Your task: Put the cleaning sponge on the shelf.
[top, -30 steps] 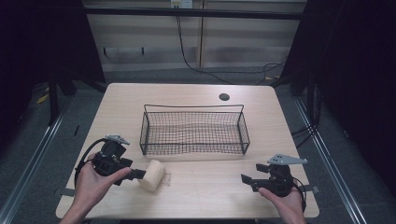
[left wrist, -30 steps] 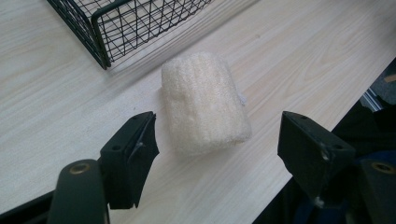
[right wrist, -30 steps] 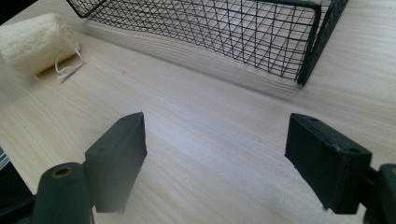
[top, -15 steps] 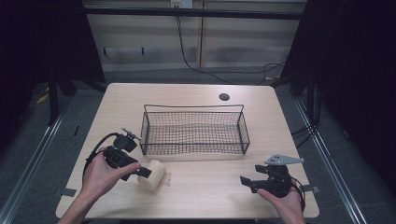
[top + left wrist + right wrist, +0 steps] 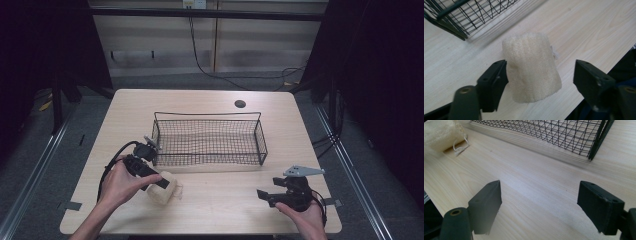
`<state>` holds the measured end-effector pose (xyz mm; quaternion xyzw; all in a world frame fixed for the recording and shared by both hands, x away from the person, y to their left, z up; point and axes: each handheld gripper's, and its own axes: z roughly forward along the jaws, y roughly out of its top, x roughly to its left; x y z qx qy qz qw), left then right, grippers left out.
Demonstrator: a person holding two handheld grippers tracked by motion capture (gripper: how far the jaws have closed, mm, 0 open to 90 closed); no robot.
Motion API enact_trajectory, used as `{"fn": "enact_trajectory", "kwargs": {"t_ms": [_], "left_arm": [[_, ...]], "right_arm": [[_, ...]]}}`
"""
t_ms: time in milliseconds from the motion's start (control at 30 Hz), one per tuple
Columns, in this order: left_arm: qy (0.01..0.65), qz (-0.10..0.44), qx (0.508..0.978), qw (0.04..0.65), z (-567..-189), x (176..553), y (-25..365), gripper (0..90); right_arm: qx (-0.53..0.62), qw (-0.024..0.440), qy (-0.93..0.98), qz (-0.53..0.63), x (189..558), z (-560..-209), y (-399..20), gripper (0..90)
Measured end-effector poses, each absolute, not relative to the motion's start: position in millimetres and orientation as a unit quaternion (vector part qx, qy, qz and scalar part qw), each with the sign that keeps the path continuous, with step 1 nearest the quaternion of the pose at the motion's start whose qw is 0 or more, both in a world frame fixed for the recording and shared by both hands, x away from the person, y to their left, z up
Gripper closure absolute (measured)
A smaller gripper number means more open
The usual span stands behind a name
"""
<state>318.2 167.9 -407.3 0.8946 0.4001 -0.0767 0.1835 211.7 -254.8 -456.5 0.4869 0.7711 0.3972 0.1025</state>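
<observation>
High view: pale wood table [image 5: 210, 210], black wire basket [image 5: 209, 139] at centre, cream loofah [image 5: 164, 187] lying near its left front corner; left gripper [image 5: 159, 183] over the loofah, right gripper [image 5: 264, 196] resting well apart. Left gripper view: loofah [image 5: 531, 70] a stubby ribbed cylinder (coarse, fibrous), one pad touching it, jaws spread, not clamped. Right gripper view: jaws wide over bare woodgrain, loofah [image 5: 441, 133] with string loop far left.

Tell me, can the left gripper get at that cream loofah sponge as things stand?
Probably yes. The left gripper is open with the loofah sponge already between its jaws; one jaw touches it, the other stands apart. Nothing blocks it, and the wire basket sits off to the side.
</observation>
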Motion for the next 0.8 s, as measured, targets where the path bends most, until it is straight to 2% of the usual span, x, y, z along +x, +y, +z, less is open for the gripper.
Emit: {"fn": "enact_trajectory", "kwargs": {"t_ms": [533,800], "left_arm": [[0.412,-0.091,0.896,0.14,-431,328,155,23.4],[0.416,-0.09,0.899,0.104,-439,329,148,25.9]], "right_arm": [[0.489,0.098,0.774,0.391,213,-458,-254,17.8],[0.489,0.095,0.776,0.388,213,-459,-254,17.8]]}}
